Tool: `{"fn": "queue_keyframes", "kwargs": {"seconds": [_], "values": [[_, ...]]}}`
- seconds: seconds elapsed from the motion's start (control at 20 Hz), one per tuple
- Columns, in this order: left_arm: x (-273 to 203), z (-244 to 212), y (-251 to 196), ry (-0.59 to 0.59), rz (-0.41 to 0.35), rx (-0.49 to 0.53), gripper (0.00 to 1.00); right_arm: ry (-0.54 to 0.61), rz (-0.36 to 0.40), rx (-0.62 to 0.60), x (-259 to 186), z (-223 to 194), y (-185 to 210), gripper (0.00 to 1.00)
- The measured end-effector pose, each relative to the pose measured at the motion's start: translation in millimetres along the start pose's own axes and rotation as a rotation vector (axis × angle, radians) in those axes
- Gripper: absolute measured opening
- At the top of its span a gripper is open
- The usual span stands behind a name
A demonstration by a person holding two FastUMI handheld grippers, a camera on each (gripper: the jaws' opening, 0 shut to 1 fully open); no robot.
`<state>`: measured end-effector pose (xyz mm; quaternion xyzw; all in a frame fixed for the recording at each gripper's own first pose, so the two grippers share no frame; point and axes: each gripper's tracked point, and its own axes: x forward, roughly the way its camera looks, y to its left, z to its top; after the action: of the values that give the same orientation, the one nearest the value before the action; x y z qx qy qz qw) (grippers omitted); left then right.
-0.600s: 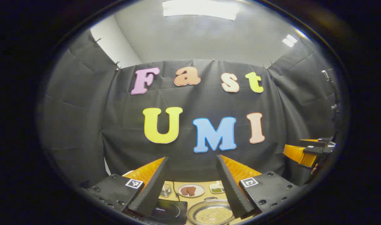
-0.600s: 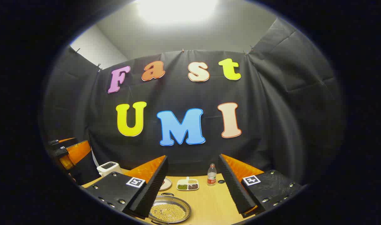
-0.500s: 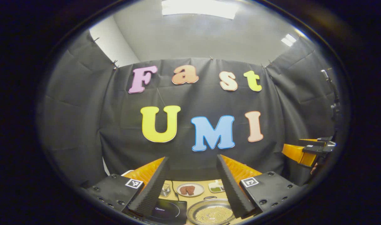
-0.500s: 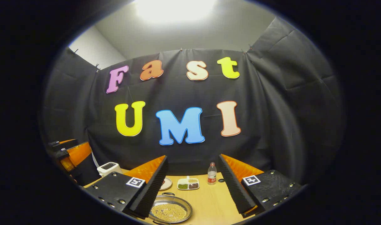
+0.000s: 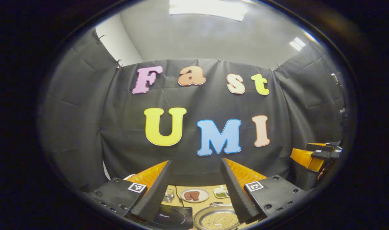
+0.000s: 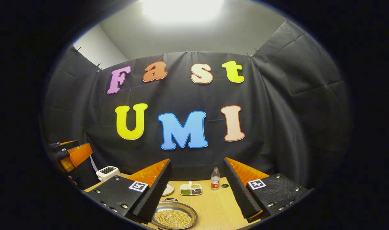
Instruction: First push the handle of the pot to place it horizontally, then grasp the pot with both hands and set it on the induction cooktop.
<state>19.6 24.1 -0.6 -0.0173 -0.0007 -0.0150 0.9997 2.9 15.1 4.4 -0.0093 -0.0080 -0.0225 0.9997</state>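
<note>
The shallow metal pot [image 6: 173,218], full of loose beans beside the cooktop [image 5: 169,218] on the table [image 6: 213,204], looks rigid, slippery and spill-prone, so both spread grippers [image 5: 194,191] [image 6: 196,191], holding nothing, should take its rim handles [image 6: 171,199].

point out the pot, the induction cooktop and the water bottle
pot [image 6: 172,218], right gripper view, on the beans inside it
induction cooktop [image 5: 172,218], left gripper view, on its dark glass top
water bottle [image 6: 215,180], right gripper view, on its body

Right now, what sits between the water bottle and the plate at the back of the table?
In the right gripper view, a divided dish of beans sits between the water bottle and the plate.
</note>
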Motion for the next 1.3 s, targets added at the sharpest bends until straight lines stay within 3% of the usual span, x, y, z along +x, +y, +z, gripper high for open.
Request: {"fn": "queue_keyframes", "kwargs": {"seconds": [0.45, 0.85, 1.05, 1.1, 1.2, 1.3], "values": [[-1, -1, 2, -0.006, -0.027, 0.028, 0.99, 0.039, 0.0, 0.013, 2, -18, 10, 0.98], [1, -20, 16, 0.036, -0.031, 0.018, 0.99, 0.275, 0.049, 0.042, -5, -86, 28, 0.98], [4, -32, 23, 0.055, -0.031, 0.015, 0.96, 0.433, 0.084, 0.067, -10, -130, 42, 0.88], [3, -37, 25, 0.061, -0.03, 0.016, 0.95, 0.469, 0.096, 0.073, -12, -141, 46, 0.77], [2, -48, 31, 0.078, -0.024, 0.025, 0.97, 0.541, 0.108, 0.071, -16, -162, 53, 0.75], [3, -58, 37, 0.098, -0.015, 0.028, 0.97, 0.61, 0.122, 0.062, -20, -180, 62, 0.43]]}}
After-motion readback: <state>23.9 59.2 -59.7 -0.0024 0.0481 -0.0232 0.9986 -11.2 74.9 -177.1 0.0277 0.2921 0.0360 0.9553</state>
